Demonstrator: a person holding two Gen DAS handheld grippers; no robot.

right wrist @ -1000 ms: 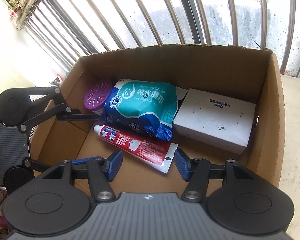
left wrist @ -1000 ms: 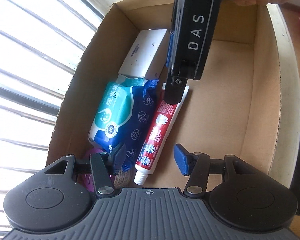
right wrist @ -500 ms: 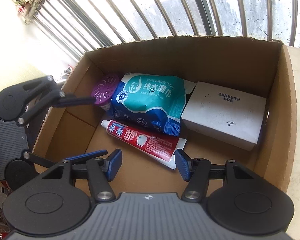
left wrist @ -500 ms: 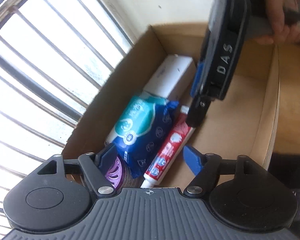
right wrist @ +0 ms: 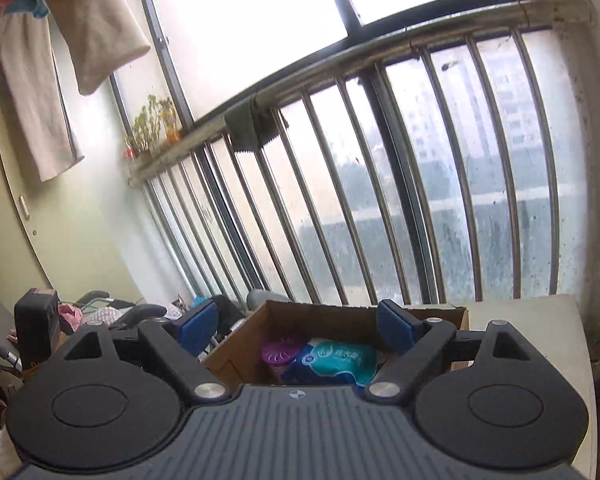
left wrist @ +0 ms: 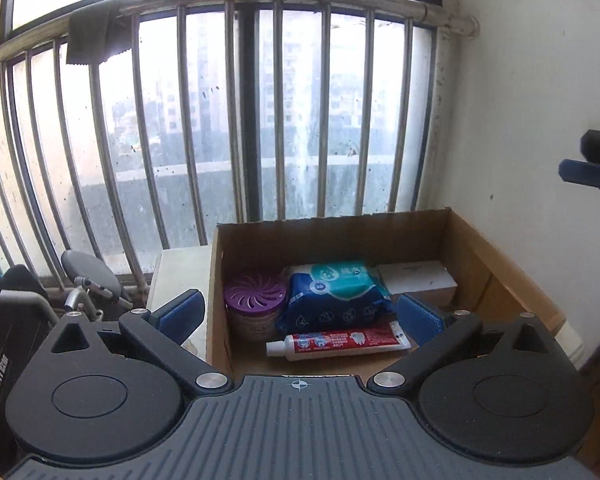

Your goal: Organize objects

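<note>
An open cardboard box [left wrist: 512, 276] stands by the window bars. It holds a purple round air freshener [left wrist: 254, 300], a blue-and-teal wet wipes pack [left wrist: 334, 296], a white box [left wrist: 418, 282] and a red toothpaste tube [left wrist: 340, 344]. My left gripper [left wrist: 300, 312] is open and empty, pulled back above the box's near side. My right gripper [right wrist: 300, 324] is open and empty, raised behind the box [right wrist: 236, 350]; the freshener [right wrist: 280, 352] and wipes [right wrist: 336, 360] show between its fingers. Its fingertips [left wrist: 588, 172] show at the right edge of the left wrist view.
Metal window bars [left wrist: 244, 120] run behind the box. A white wall [left wrist: 540, 120] is on the right. A white ledge [right wrist: 532, 340] lies beside the box. Exercise equipment and clutter [right wrist: 40, 320] stand to the left. Clothes [right wrist: 40, 60] hang above.
Both grippers have lifted up and back from inside the box and tilted toward the window. The right gripper has moved away to the right of the left wrist view. Both stay open.
</note>
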